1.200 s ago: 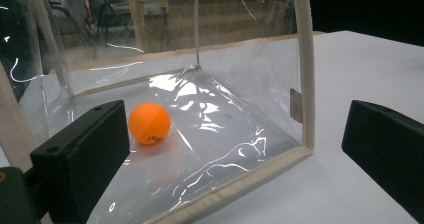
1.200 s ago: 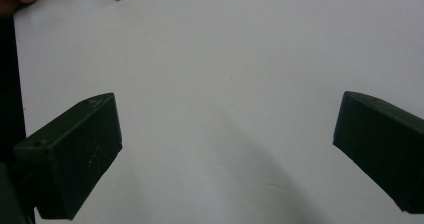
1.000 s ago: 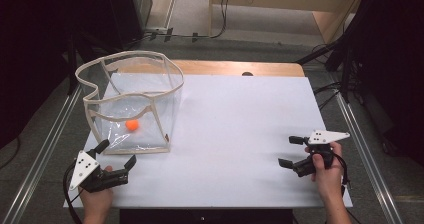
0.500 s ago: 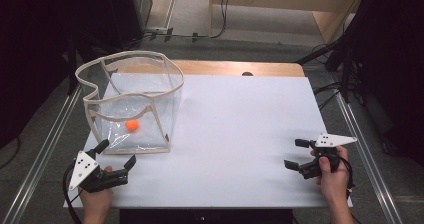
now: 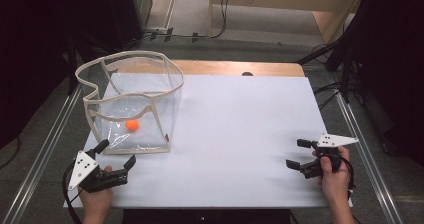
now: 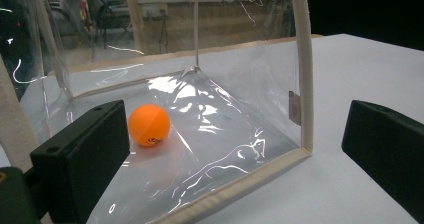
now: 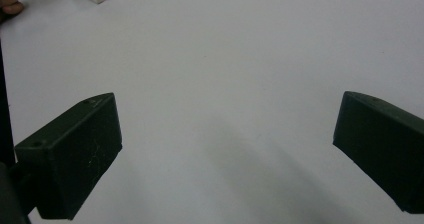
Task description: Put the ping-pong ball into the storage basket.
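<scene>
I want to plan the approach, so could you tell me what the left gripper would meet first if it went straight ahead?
Probably the clear plastic bag with beige trim: the open left gripper faces its near wall, with the orange ball behind it.

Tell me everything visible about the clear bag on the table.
The clear bag is a boxy, see-through plastic container edged with cream fabric trim. It stands upright and open-topped at the left of the white table, its rim wavy and sagging. An orange ball rests on its floor. The film looks creased and glossy. The left gripper sits just in front, jaws open, not touching it.
</scene>
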Available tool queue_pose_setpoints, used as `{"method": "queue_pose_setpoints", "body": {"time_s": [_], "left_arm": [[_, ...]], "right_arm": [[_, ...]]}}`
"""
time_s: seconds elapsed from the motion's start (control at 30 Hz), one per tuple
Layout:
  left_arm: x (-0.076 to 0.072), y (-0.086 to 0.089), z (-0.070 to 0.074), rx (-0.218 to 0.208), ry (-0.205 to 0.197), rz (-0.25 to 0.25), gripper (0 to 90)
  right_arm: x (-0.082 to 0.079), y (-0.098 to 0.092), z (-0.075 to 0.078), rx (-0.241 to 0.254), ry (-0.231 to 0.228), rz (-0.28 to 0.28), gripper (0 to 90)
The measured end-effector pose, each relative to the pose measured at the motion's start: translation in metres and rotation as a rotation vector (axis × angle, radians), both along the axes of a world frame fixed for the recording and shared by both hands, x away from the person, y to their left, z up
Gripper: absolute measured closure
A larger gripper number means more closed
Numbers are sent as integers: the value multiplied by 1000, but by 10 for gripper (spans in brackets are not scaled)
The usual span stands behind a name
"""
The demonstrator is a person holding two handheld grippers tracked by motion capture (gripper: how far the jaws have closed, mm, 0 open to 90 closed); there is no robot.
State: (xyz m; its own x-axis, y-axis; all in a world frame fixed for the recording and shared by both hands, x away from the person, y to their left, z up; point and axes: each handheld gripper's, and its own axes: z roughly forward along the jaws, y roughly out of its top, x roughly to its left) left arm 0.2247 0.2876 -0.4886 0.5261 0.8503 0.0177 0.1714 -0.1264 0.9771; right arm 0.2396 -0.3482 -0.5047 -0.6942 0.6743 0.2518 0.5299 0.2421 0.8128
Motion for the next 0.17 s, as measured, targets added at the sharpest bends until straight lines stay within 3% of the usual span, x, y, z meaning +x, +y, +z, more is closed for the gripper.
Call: {"method": "queue_pose_setpoints", "body": {"time_s": [0.17], "left_arm": [[0,0,0,0,0,1,0]], "right_arm": [[0,-1,0,-1,-4,-4,0]]}}
